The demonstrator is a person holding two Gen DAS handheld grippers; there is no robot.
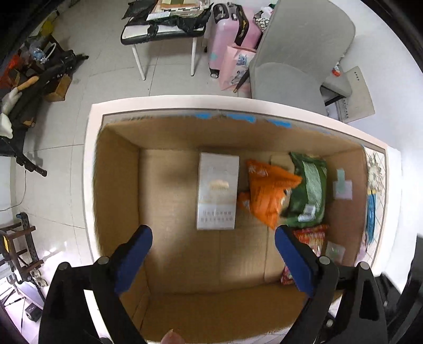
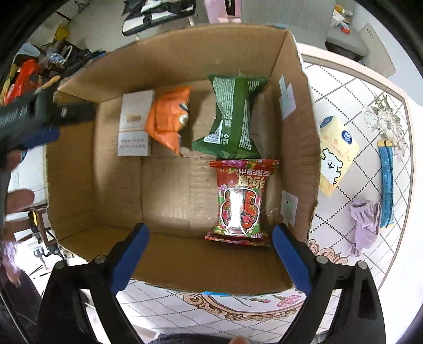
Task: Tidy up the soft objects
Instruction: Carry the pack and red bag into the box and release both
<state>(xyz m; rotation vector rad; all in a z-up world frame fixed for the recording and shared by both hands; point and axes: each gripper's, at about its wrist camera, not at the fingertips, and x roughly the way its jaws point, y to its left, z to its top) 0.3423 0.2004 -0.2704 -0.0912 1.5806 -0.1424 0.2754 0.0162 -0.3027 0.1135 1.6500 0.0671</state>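
Note:
An open cardboard box (image 1: 116, 185) (image 2: 298, 127) stands on the table. In it lie a white carton (image 1: 217, 191) (image 2: 135, 124), an orange snack bag (image 1: 265, 191) (image 2: 169, 119), a green bag (image 1: 308, 189) (image 2: 234, 119) and a red packet (image 1: 309, 238) (image 2: 242, 198). My left gripper (image 1: 212, 251) is open and empty above the box; it also shows in the right wrist view (image 2: 39, 124) at the box's left rim. My right gripper (image 2: 210, 251) is open and empty over the box's near wall.
On the patterned tablecloth (image 2: 357, 92) right of the box lie a yellow tissue pack (image 2: 335, 153), a blue strip (image 2: 386, 182) and a lilac cloth (image 2: 366, 225). A grey chair (image 1: 298, 53), a pink suitcase (image 1: 227, 34) and a small table (image 1: 164, 23) stand beyond.

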